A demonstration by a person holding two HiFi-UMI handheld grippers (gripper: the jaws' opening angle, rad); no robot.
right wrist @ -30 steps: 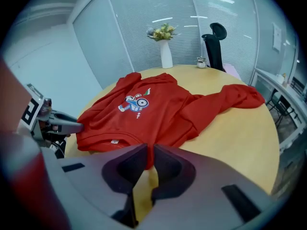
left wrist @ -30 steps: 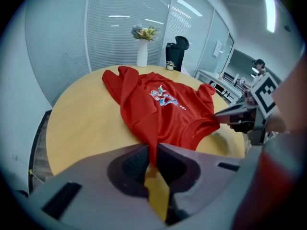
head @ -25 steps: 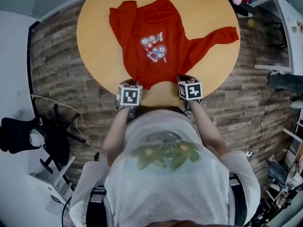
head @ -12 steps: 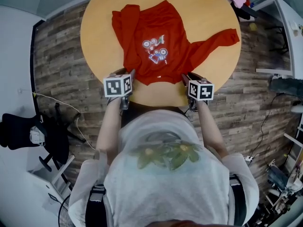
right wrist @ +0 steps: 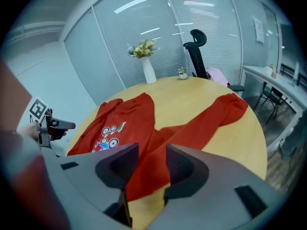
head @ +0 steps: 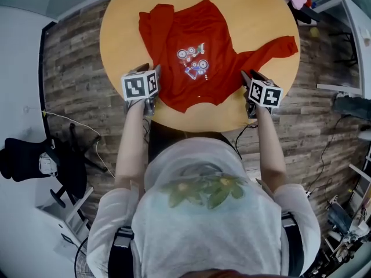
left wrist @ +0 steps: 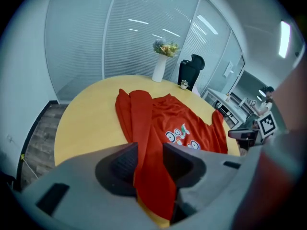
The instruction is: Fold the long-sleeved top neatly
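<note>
Hovering above the near left edge of the round worktop (head: 249, 10), the left gripper (left wrist: 149, 164) has its jaws apart. They have just been opening, and they pinch nothing. The red cloth seen through the gap lies on the worktop below and ahead of them.

The long-sleeved top (head: 194, 57) is spread flat between the two grippers, with its hem nearest the person and its print (head: 192, 59) facing up. It looks light, thin and limp, so I judge it would sag from any single hold and slide easily on the smooth wood. The hem corners, the shoulders or a cuff seem the best places to take hold, one gripper at each end of a fold line.

At the right, the right gripper (right wrist: 152, 164) also has its jaws parted after just opening. No cloth is caught between them, and the fabric lies ahead of them.

Only the head view gives the whole outline: the left sleeve (head: 155, 33) laid along the body and the right sleeve (head: 269, 48) thrown outward. The left gripper view alone shows that folded sleeve as a raised band running away from its jaws. Both gripper views show a vase (left wrist: 159, 68) of flowers and a black chair (left wrist: 191, 71) beyond the far rim, which the head view misses.
</note>
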